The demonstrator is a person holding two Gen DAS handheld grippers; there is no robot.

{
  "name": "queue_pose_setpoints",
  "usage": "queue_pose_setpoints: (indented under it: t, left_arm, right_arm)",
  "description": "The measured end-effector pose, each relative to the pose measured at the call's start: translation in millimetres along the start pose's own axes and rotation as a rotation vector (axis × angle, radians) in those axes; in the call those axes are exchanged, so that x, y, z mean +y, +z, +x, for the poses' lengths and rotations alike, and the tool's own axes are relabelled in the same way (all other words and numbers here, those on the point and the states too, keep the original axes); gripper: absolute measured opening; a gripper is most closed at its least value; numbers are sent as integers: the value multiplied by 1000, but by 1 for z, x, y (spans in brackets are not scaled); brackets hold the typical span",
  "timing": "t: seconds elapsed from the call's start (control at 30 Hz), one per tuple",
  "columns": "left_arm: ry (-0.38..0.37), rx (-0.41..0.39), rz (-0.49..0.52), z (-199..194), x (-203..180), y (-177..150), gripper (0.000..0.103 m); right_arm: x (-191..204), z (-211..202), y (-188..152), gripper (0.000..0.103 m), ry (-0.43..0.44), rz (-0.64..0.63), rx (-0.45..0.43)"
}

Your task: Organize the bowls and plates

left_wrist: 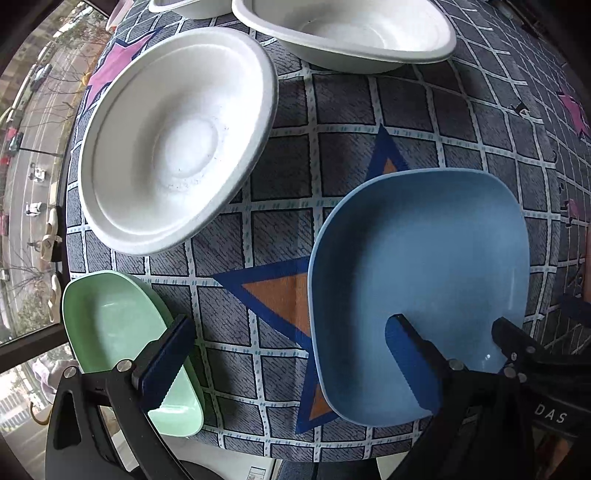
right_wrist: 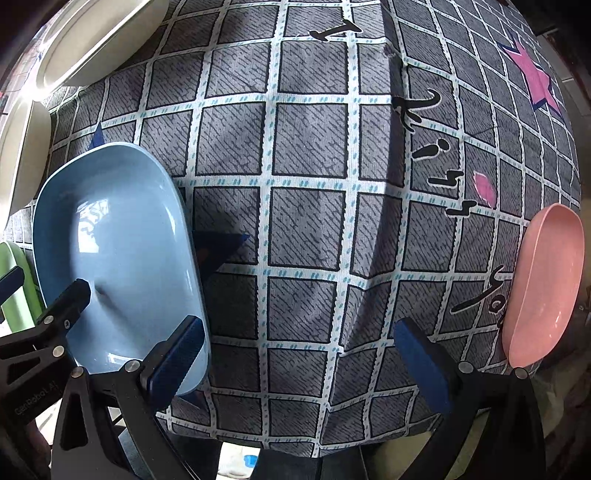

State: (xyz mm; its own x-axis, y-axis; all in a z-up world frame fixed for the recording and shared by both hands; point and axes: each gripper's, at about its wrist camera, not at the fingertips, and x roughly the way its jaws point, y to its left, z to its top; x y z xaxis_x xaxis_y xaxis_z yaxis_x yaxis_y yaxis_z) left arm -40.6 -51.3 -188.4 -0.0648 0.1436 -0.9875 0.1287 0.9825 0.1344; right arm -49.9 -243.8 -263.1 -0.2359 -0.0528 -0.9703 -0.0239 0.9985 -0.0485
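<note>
A blue plate lies on the table near its front edge; it also shows in the right wrist view. A small green plate lies to its left. A white bowl sits behind the green plate, with two more white bowls farther back. A pink plate lies at the right edge. My left gripper is open, one finger over the green plate, the other over the blue plate. My right gripper is open over bare cloth, its left finger above the blue plate's near rim.
The table is covered by a grey checked cloth with star prints and black lettering. The table's front edge runs just under both grippers. A window with a street view is at the left.
</note>
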Motion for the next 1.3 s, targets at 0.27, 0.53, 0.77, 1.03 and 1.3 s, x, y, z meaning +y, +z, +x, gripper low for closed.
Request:
queue_pose_setpoints:
  t: [0.27, 0.53, 0.77, 1.03, 1.3]
  left_arm:
    - [-40, -16, -39, 5, -16, 9, 103]
    - [-108, -69, -60, 12, 2, 29, 103]
    - [-160, -51, -106, 19, 10, 30, 103]
    - [-173, -1, -50, 10, -2, 42, 82]
    - [-176, -1, 81, 2, -45, 45, 50]
  right_arm:
    - [-31, -3, -8, 103, 41, 59, -12]
    - [-26, 12, 4, 103, 59, 38, -40]
    - [-28, 11, -8, 103, 65, 76, -77]
    - [-22, -6, 0, 83, 69, 51, -48]
    - [7, -23, -7, 22, 114, -26, -56]
